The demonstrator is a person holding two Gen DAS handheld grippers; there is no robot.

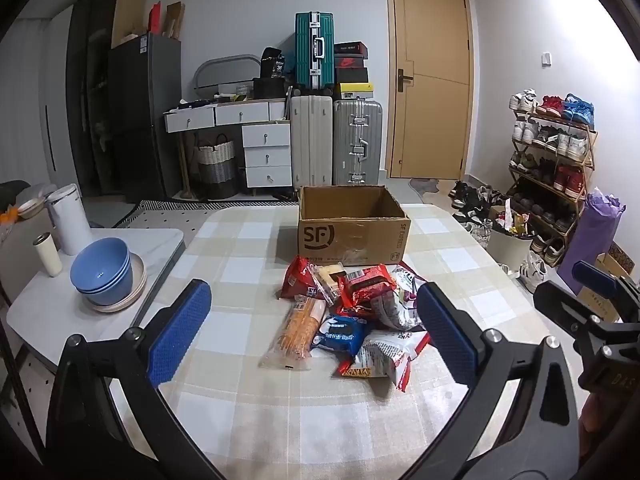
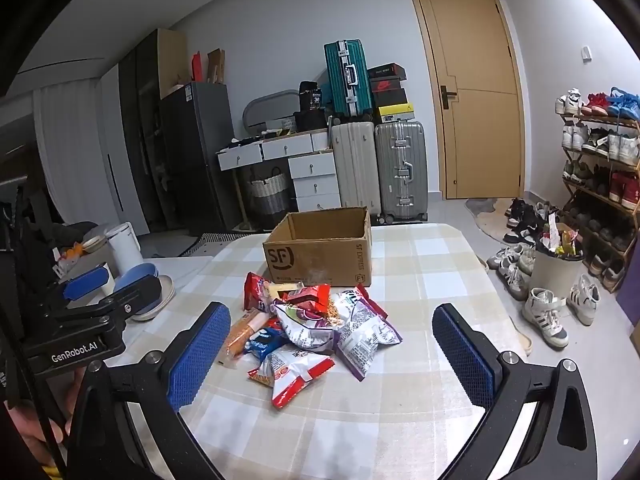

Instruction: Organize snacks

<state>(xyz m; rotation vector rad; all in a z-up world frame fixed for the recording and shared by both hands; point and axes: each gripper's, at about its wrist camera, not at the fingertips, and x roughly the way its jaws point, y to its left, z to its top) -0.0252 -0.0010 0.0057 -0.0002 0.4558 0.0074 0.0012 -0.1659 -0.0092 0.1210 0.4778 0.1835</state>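
While snacks [image 1: 352, 316] lie heaped outside, the cardboard box [image 1: 352, 232] stands open.

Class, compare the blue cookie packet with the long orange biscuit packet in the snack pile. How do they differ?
The blue cookie packet is short, opaque and dark blue; the orange biscuit packet is long, narrow and clear, showing its contents. The blue one rests partly on other snacks; the orange one lies at the pile's edge. Both lie flat, touching, outside the cardboard box.

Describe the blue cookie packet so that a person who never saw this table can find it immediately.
Start at the open cardboard box on the checked tablecloth; a heap of snack packets lies in front of it. On the heap's near left side, right of the long orange cracker sleeve, lies the blue cookie packet. It is the only blue wrapper among red, white and purple ones.
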